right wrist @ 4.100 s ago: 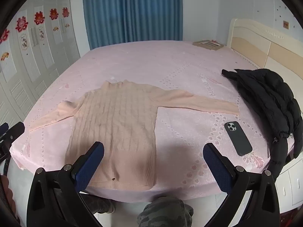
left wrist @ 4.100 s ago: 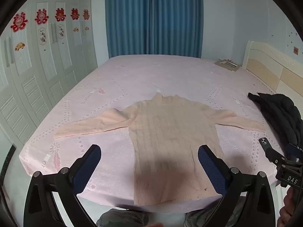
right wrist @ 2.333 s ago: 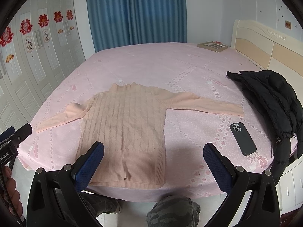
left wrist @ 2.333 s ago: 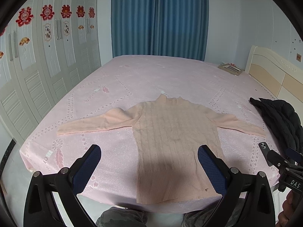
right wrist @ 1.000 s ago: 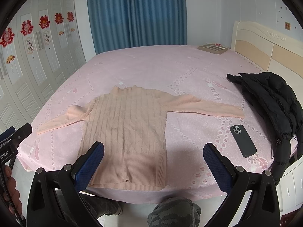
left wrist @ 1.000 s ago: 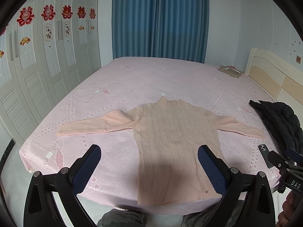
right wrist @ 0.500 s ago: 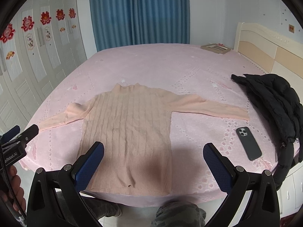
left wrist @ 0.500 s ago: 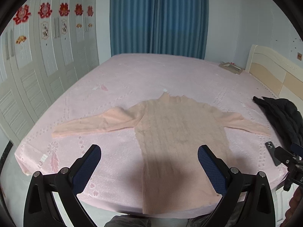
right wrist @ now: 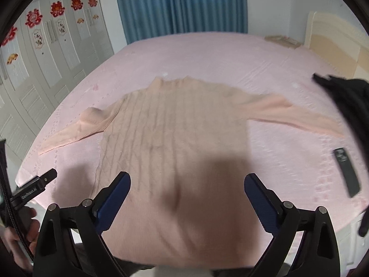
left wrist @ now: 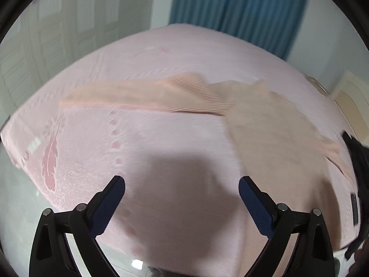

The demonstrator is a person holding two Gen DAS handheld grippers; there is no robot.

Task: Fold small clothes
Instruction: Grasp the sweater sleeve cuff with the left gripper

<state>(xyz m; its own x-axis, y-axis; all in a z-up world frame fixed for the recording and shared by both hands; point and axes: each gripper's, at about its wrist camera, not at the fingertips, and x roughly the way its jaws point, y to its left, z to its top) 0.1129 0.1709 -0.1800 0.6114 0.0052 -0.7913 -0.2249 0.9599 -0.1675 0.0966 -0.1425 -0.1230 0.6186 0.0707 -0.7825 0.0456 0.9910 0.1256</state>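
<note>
Item 1. Sweater (right wrist: 175, 138): pale peach, cable-knit, high-necked. It is laid flat and face up on the bed (right wrist: 207, 53), near the bed's front edge, with the hem toward that edge and the neck toward the far side. Both sleeves are spread outward, one toward the bed's left edge, the other toward its right edge. No fold is seen in it. In the left wrist view the picture is blurred, and only the left sleeve and part of the body are shown.

Item 2. Left gripper (left wrist: 182, 185): its jaws are set wide apart and have just been closing slightly; nothing is between them. It is held above bare pink bedspread near the bed's front left corner, below the left sleeve and just left of the sweater's body. No cloth is touched.

Item 3. Right gripper (right wrist: 187, 183): its jaws are set wide apart, with nothing clamped. It is held over the lower part of the sweater's body, where its shadow is cast.

Item 4. Phone (right wrist: 347, 172): dark, lying face down near the bed's right edge, well apart from the sweater's body.

Item 5. Black jacket (right wrist: 346, 97): heaped at the bed's right edge, just beyond the right sleeve's end.

Item 6. Blue curtain (right wrist: 182, 4): hung behind the bed's far edge.
</note>
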